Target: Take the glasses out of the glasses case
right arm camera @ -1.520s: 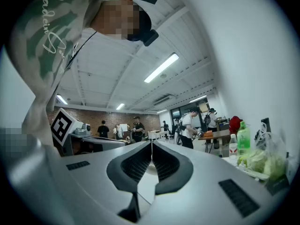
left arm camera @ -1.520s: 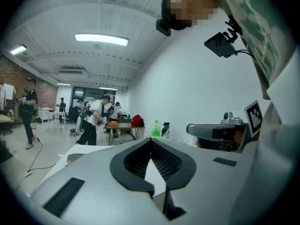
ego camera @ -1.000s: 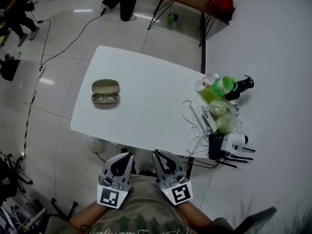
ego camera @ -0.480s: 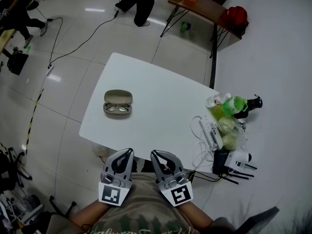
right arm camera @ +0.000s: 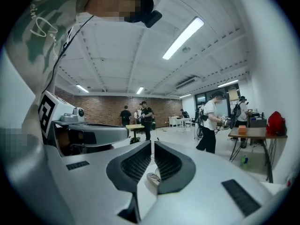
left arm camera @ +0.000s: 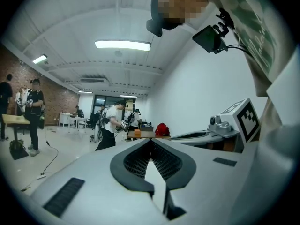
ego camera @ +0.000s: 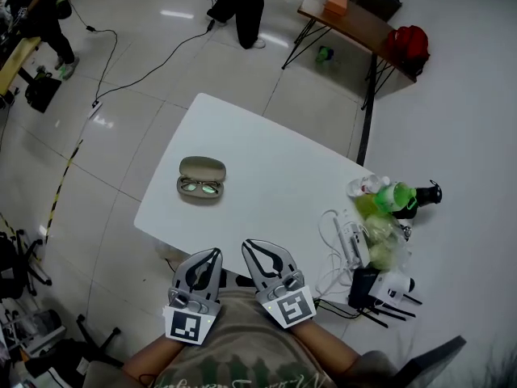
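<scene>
Left gripper, jaws together, and right gripper, seemingly parted a sliver, held close against the chest, well short of the open glasses case on the table.

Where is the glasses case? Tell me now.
In the head view the glasses case lies open on the left part of the white table, the glasses inside it, far from the bottles at the right edge.

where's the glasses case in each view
head view: case open on the table, left of centre.
left gripper view: not in it.
right gripper view: case small, low centre, seen through the gap between the jaws.
shared landmark: red bag, in all three views.
</scene>
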Motion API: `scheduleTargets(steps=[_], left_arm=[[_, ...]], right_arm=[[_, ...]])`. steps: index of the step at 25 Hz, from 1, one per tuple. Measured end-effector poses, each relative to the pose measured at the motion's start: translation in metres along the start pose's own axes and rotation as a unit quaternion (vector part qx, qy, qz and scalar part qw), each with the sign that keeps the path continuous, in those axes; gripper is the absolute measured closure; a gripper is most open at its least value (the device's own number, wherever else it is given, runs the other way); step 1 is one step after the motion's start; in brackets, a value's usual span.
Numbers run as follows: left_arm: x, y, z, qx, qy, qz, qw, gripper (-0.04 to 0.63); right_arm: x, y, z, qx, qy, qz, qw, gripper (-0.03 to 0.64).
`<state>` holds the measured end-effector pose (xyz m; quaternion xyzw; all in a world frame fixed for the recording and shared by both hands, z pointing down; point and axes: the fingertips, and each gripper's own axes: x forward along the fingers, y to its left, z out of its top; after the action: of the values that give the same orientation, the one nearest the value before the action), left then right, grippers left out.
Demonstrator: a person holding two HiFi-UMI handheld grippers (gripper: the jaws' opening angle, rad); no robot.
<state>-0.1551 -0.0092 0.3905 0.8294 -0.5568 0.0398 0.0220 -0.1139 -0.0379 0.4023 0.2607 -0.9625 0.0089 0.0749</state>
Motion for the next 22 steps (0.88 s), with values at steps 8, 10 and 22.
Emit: scheduleTargets(steps=[8,10,22], left_arm=[[0.000,0.005,0.004,-0.001,-0.009,0.010,0.9999,0.588],[-0.002,0.010,0.003,-0.002,-0.008,0.023,0.9997,0.588],[-0.035,0.040,-0.004,-0.016,0.005,0.089,0.9958,0.588]], right_arm=[[0.042,-0.010,-0.029,0.015,0.066,0.050,0.996,0.601],[0.052,-0.012,-0.036,0.014,0.075,0.059,0.995,0.601],[0.109,-0.015,-0.083,-0.016,0.106,0.095,0.990,0.600]])
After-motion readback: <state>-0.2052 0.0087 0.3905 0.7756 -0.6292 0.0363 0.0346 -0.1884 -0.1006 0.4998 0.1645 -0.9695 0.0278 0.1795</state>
